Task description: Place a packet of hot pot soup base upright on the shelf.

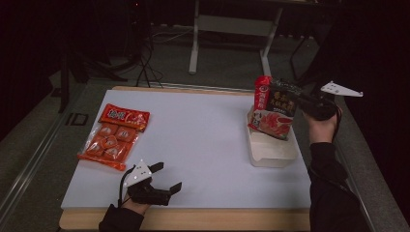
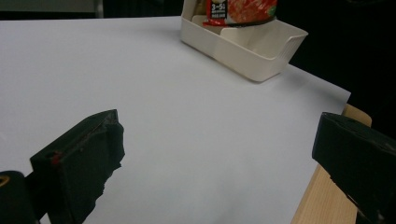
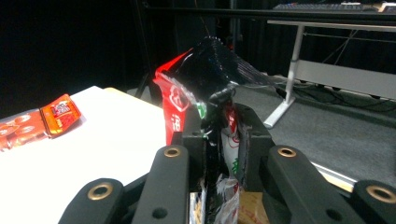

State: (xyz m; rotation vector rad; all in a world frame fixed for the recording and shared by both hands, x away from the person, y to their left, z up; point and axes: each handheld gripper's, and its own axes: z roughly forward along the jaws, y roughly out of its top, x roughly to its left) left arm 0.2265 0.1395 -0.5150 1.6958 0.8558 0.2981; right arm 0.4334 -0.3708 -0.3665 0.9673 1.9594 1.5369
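My right gripper (image 1: 296, 100) is shut on the upper edge of a red and black food packet (image 1: 273, 108), holding it upright over the far end of a cream plastic bin (image 1: 270, 150) at the right of the table. In the right gripper view the crumpled packet (image 3: 205, 79) is pinched between the jaws. My left gripper (image 1: 169, 178) rests open near the table's front edge, nothing between its fingertips (image 2: 88, 154). The left gripper view has the bin (image 2: 252, 51) ahead with the packet's lower end (image 2: 243, 10) in it.
A clear bag of orange snack packs (image 1: 115, 137) lies at the left of the white table top (image 1: 193, 140). The wooden table edge (image 1: 193, 218) runs along the front. Desk legs (image 1: 194, 43) and cables stand on the floor beyond.
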